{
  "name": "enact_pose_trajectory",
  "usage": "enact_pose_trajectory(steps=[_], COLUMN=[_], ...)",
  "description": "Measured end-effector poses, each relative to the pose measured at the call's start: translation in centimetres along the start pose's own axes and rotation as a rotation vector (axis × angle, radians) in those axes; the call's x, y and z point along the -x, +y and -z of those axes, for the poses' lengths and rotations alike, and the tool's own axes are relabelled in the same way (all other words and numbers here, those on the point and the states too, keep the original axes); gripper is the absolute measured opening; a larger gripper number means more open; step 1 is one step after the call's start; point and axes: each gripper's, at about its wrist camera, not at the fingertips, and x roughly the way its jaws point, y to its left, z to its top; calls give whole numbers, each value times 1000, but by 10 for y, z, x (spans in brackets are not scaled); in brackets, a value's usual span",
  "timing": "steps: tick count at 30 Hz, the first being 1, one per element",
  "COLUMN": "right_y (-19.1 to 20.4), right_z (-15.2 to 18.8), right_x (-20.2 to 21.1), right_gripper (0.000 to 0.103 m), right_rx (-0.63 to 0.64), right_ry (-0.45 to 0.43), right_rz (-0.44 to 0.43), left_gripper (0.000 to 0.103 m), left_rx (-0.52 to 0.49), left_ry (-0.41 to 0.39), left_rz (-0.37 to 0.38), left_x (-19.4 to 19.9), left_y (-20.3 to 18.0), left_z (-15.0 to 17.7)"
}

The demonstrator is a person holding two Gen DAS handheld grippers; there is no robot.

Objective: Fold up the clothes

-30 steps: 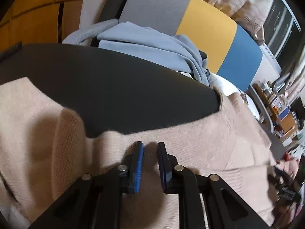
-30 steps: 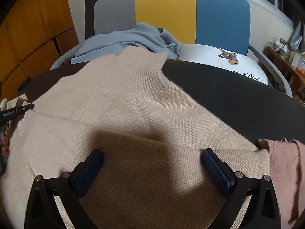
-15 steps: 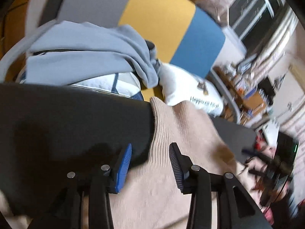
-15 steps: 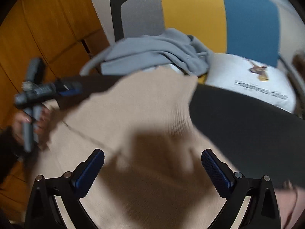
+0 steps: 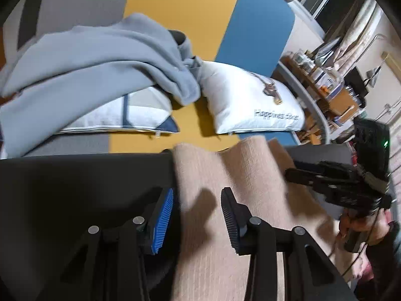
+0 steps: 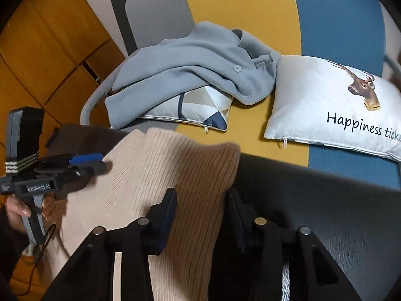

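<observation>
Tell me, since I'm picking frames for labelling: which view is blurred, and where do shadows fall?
Left wrist view: the pillow lettering is smeared, and finger shadows fall on the beige sweater. Right wrist view: pillow print crisp, shadow across the sweater's ribbed edge.

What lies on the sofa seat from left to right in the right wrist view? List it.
Grey garment draped over a patterned cushion → white deer cushion.
</observation>
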Motion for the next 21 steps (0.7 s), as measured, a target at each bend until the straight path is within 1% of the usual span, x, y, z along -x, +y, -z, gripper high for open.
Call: enact_pose_trajectory(steps=[1, 2, 4, 8, 14, 16, 19, 21], right_y=[-1, -3, -7, -7, 7, 19, 36, 44], right_z=[-1, -2, -3, -2, 8, 17, 39, 61], right_x=[-1, -2, -2, 4, 47, 68, 98, 119], right_gripper=[24, 20, 11, 10, 10, 10, 9, 8], right_rx=[-2, -5, -20, -43, -52, -34, -18, -20], right_ry=[0, -1, -3, -18, -118, -145, -181, -199], right_rz=[6, 13, 18, 2, -85, -115, -158, -179], left_gripper=[10, 5, 5, 4, 4, 4, 4, 4], left_rx=[6, 15, 44, 26, 4, -18, -70, -98], left_ry=[0, -1, -22, -111, -234, -266, -295, -303], left_rz=[0, -6, 11, 54, 153, 181, 187, 195], left_x=[-2, -4, -2, 24, 81, 101, 125, 138], left_y=[0, 1, 3, -4, -18, -27, -39, -46], left_z=[-1, -3, -2, 7, 31, 47, 79, 105])
